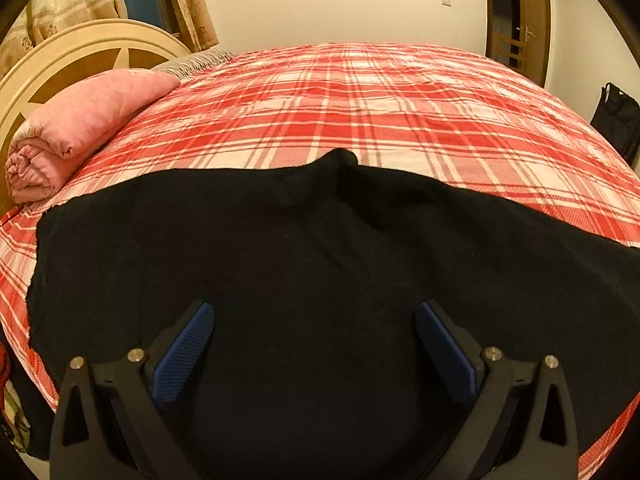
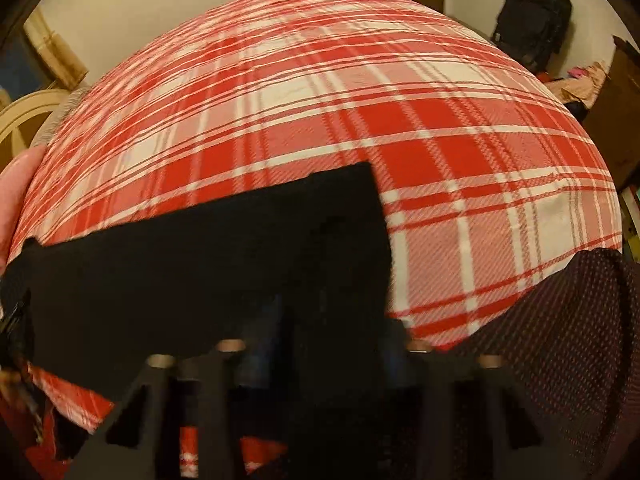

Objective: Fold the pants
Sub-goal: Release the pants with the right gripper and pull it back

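Black pants (image 1: 320,260) lie spread across the near edge of the bed (image 1: 380,100), over the red plaid sheet, flat enough that a fold can start without smoothing. A small peak in the far edge of the cloth, roughly mid-bed.

Left gripper (image 1: 314,344) hovers low over the pants with its blue pads (image 1: 182,352) spread wide, nothing between them. We read this as lining up on the fabric before a pinch.

Right gripper (image 2: 320,360): view blurred and dark against the cloth; we cannot tell whether it is spread or pinching. It sits at the near edge by a squared end of the pants (image 2: 352,208), probably a hem or the waistband.

Rolled pink blanket (image 1: 80,128) sits at the bed's left side by the headboard (image 1: 80,52), clear of the working area.
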`<state>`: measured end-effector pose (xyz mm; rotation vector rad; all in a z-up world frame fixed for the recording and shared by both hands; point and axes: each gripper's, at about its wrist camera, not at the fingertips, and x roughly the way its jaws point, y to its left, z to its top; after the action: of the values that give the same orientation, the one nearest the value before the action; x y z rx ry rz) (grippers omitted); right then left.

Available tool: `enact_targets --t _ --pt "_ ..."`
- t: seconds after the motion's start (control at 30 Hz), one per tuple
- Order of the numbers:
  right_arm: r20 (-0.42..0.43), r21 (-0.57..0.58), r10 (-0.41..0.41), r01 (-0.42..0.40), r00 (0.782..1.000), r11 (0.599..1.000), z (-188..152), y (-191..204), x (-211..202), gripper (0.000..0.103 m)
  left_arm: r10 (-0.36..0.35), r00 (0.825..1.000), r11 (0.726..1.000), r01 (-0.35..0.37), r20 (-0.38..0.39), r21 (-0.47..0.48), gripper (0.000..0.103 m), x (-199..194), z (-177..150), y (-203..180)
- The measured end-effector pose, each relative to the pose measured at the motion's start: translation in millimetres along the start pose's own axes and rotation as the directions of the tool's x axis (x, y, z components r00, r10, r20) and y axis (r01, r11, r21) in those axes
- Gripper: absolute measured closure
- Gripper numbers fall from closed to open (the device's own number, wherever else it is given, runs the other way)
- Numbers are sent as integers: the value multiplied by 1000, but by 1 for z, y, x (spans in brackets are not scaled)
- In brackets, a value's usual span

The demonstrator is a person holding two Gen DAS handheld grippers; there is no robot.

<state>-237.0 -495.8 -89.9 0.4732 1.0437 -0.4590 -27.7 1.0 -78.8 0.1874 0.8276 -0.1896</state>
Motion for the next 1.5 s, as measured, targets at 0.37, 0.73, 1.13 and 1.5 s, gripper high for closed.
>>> enact_targets --t 0.37,0.73,1.13,1.5 --pt "157 -96 405 -395 901 914 12 135 -91 93 -65 998 998 65 12 -3 0 -17 7 16" --pt "-47 -455 509 -472 860 755 -41 400 6 92 -8 997 998 13 80 -67 0 -29 10 66" --pt "-149 -513 701 -661 697 548 -82 412 13 34 26 997 996 -19 73 -92 0 -22 5 94" --pt "280 -239 280 -216 918 947 -17 255 9 63 -180 977 983 176 111 46 0 -37 24 13"
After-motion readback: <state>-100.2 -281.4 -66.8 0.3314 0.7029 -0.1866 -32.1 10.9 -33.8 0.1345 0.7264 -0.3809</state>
